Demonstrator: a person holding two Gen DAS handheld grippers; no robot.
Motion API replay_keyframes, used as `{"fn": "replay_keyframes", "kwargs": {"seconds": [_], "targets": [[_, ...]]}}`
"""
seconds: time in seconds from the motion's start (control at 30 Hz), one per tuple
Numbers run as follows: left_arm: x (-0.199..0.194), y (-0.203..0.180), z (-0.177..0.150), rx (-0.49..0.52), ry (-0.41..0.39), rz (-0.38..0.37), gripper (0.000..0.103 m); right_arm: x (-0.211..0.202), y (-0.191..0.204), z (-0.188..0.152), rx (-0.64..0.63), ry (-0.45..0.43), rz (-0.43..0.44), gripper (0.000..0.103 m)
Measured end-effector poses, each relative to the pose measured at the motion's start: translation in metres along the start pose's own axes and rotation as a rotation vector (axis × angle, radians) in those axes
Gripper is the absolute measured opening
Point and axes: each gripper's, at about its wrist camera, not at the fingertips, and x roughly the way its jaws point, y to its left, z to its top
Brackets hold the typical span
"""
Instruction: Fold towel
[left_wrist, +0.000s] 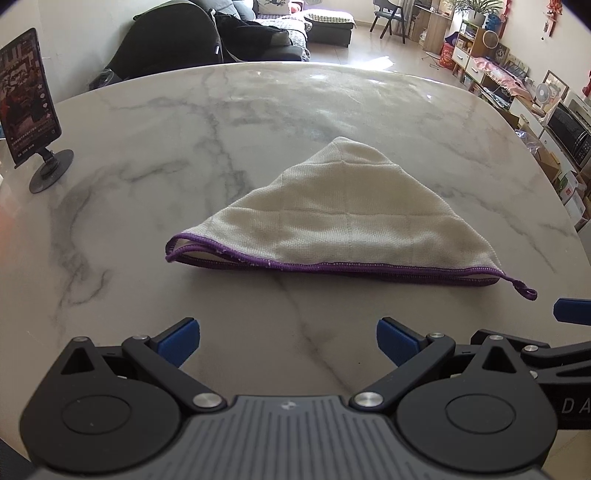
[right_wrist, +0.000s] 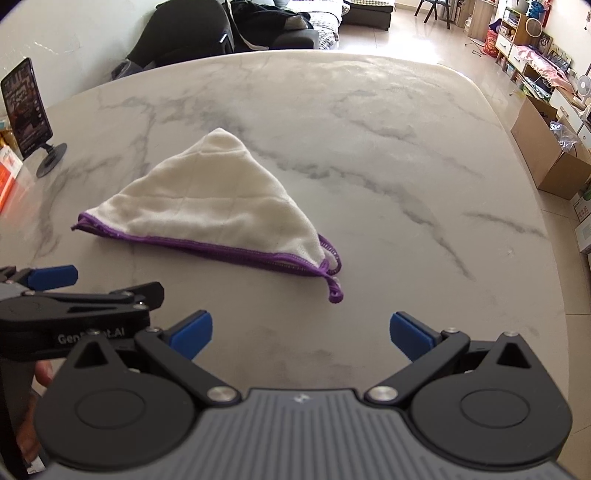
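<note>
The towel (left_wrist: 343, 218) lies folded into a triangle on the marble table (left_wrist: 258, 122), cream with a purple edge, its small loop (left_wrist: 524, 290) at the 3 o'clock corner. The left gripper (left_wrist: 288, 338) hangs just short of the towel's 6 o'clock edge, jaws spread wide and empty. The right gripper (right_wrist: 301, 330) sits beside it, equally wide and empty. A phone on a stand (left_wrist: 31, 110) rests at 10 o'clock.
</note>
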Motion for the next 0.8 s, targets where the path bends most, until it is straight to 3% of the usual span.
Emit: {"fn": "replay_keyframes", "kwargs": {"seconds": [0.8], "targets": [[0.0029,-0.0004,-0.0007,0.002,0.019,-0.007,0.102,0.0017,-0.0009,-0.0008,0.010,0.005,0.009,0.103]]}}
